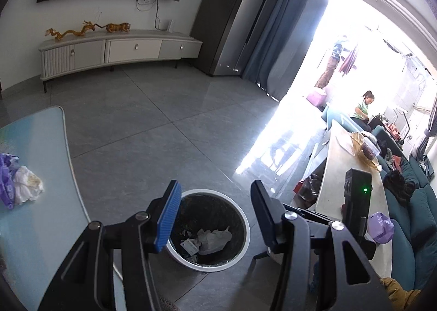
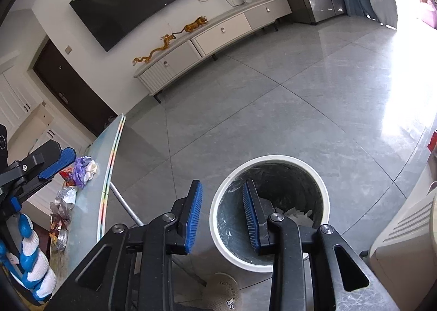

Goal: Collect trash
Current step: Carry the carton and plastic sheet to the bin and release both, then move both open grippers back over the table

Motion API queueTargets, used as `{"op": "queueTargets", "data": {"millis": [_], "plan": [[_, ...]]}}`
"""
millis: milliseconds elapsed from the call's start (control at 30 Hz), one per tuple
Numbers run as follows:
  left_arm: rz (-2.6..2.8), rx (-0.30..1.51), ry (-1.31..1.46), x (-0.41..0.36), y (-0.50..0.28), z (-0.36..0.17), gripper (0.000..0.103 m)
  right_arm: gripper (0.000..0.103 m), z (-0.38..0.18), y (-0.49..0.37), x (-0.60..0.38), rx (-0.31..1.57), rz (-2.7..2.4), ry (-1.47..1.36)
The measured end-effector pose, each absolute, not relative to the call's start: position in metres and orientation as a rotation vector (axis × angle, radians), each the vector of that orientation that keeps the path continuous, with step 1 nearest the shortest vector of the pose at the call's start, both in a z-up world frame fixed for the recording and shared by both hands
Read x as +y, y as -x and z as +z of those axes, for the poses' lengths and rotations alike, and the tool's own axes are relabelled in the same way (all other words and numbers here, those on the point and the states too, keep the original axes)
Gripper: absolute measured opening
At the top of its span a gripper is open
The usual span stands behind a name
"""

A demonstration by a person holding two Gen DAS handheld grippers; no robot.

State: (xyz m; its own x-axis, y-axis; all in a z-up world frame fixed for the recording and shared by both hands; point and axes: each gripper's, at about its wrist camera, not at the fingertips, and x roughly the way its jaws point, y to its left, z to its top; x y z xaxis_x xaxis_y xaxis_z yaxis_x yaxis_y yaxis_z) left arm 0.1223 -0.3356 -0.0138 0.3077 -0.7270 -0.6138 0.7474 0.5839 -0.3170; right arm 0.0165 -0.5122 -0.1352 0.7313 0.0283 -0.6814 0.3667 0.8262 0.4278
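Observation:
A white round trash bin (image 1: 245, 225) with a dark liner stands on the floor; crumpled white paper (image 1: 214, 240) lies inside. My left gripper (image 1: 215, 218) is open and empty above the bin. My right gripper (image 2: 222, 215) is open and empty, its right finger over the bin (image 2: 218, 212). A purple wrapper (image 1: 6, 182) and a crumpled white tissue (image 1: 27, 184) lie on the glass table (image 1: 41, 229) at left. In the right wrist view the purple wrapper (image 2: 80, 170) and foil wrappers (image 2: 64, 199) lie on the table (image 2: 87, 215), with my left gripper (image 2: 54, 164) near them.
A grey tiled floor (image 1: 153, 130) stretches to a white TV cabinet (image 1: 120, 50). A long table (image 1: 347, 174) with a purple bag (image 1: 379, 226) and a teal sofa (image 1: 418, 201) stand at right. A seated person (image 1: 363, 108) is at the bright balcony.

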Motion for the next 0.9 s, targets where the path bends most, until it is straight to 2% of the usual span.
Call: {"op": "queueTargets", "data": {"millis": [167, 300, 533, 900], "plan": [[-0.928, 0.697, -0.017, -0.291, -0.107, 0.022, 0.051, 0.036, -0.091, -0.002, -0.487, 0.669, -0.191, -0.522], [-0.876, 0.63, -0.001, -0.25, -0.096, 0.044, 0.057, 0.037, -0.058, 0.003, -0.459, 0.635, -0.171, -0.457], [-0.755, 0.516, 0.047, -0.164, -0.082, 0.082, 0.058, 0.04, 0.005, 0.013, -0.406, 0.544, -0.106, -0.35], [-0.575, 0.406, 0.082, -0.04, -0.062, 0.101, 0.068, 0.044, 0.063, 0.026, -0.338, 0.457, -0.022, -0.244]]}}
